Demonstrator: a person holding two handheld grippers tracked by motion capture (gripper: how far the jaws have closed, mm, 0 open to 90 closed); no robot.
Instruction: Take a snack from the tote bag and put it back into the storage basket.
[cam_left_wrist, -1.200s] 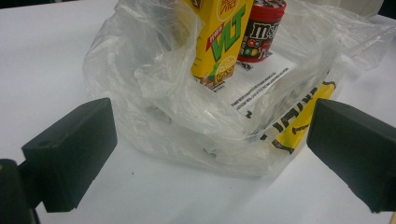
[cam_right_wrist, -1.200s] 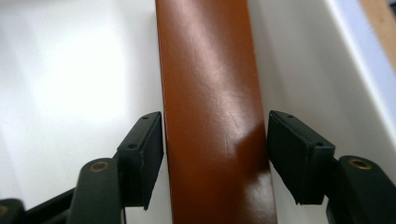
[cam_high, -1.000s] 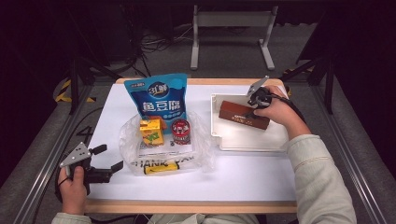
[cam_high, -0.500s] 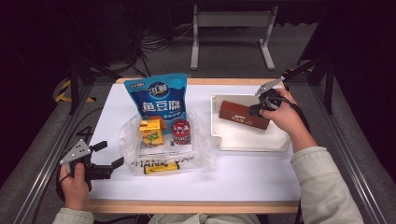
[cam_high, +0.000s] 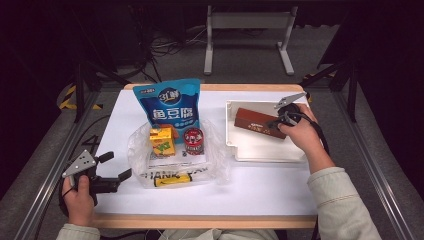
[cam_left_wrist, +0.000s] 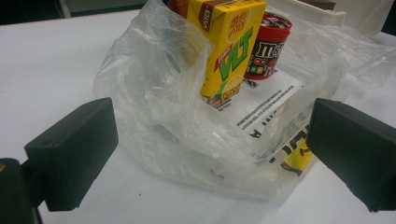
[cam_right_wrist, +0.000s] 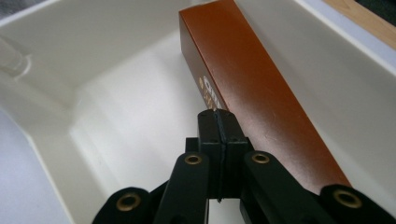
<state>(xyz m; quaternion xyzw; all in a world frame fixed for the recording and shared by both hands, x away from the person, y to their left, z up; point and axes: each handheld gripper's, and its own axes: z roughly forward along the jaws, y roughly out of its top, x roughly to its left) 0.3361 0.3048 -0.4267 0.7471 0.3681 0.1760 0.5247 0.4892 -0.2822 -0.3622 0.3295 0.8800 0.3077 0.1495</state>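
A long brown box (cam_high: 255, 122) lies slantwise in a white tray (cam_high: 260, 150) at the right of the table. My right gripper (cam_high: 274, 123) is at the box's right end. In the right gripper view its jaws (cam_right_wrist: 218, 117) have just been closing and now meet, with nothing between them, just over the brown box (cam_right_wrist: 247, 70). My left gripper (cam_high: 117, 165) stands open at the front left, facing a clear plastic bag (cam_high: 216, 161). In the left gripper view the left gripper (cam_left_wrist: 212, 151) frames the plastic bag (cam_left_wrist: 159, 98), which holds a yellow drink carton (cam_left_wrist: 229, 46) and a red candy can (cam_left_wrist: 265, 44).
A blue snack pouch (cam_high: 170, 102) stands upright behind the yellow carton (cam_high: 162, 141) and the red can (cam_high: 193, 140). A printed sheet lies under them inside the bag. Bare white table (cam_high: 260, 185) stretches in front of the tray. Metal rails run along both sides of the table.
The right gripper's jaws went from apart to closed, and the right hand shifted slightly to the right along the box. The left hand stayed where it was.
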